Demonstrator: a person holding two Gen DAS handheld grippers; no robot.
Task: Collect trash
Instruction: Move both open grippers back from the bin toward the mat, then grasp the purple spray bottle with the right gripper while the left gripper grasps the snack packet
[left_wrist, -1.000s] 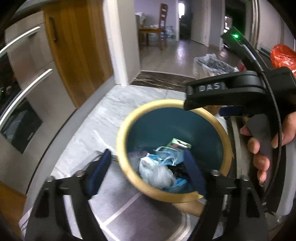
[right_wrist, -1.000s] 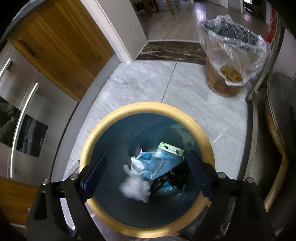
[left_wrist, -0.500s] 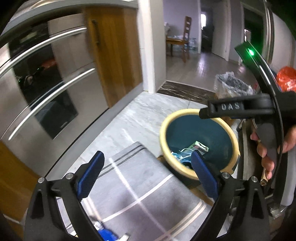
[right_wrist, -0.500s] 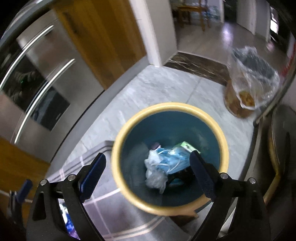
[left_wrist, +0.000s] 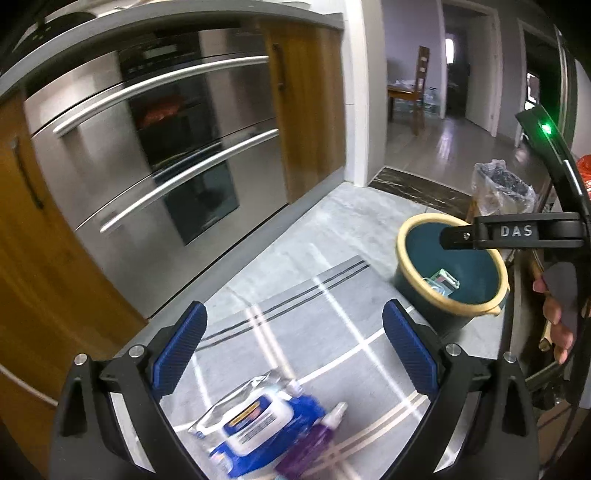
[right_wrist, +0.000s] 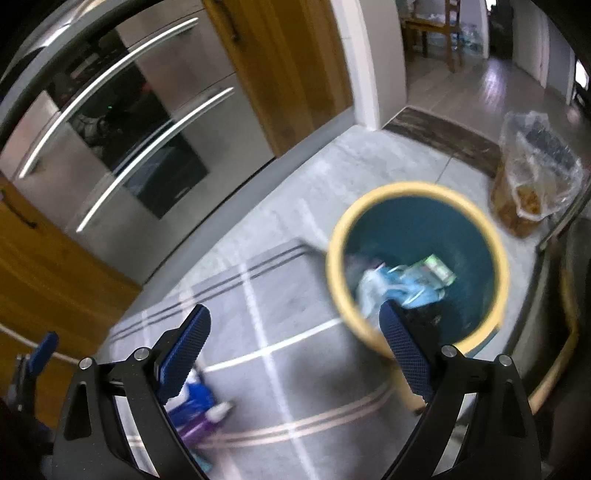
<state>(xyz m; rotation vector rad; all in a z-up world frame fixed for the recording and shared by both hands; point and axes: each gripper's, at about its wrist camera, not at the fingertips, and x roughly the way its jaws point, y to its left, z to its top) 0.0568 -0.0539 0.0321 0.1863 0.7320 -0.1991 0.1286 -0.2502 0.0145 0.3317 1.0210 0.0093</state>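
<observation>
A teal bin with a yellow rim (left_wrist: 402, 243) (right_wrist: 334, 236) stands on the floor and holds crumpled blue and white trash (right_wrist: 399, 284). A blue and white wipes packet (left_wrist: 255, 421) and a small purple bottle (left_wrist: 314, 443) lie on the grey rug. My left gripper (left_wrist: 291, 350) is open and empty, above the packet. My right gripper (right_wrist: 293, 354) is open and empty, over the rug left of the bin; it also shows in the left wrist view (left_wrist: 517, 236). The packet and bottle (right_wrist: 199, 413) show low in the right wrist view.
A grey striped rug (left_wrist: 314, 317) covers the floor. Steel oven drawers (left_wrist: 155, 155) and wooden cabinets (left_wrist: 44, 266) line the left side. A second bin with a clear bag (right_wrist: 532, 184) stands beyond the teal bin. A doorway opens to a room with a chair (left_wrist: 417, 88).
Both grippers have pulled back from over the teal bin toward the left and the rug. The wipes packet and purple bottle have come into view below the left gripper.
</observation>
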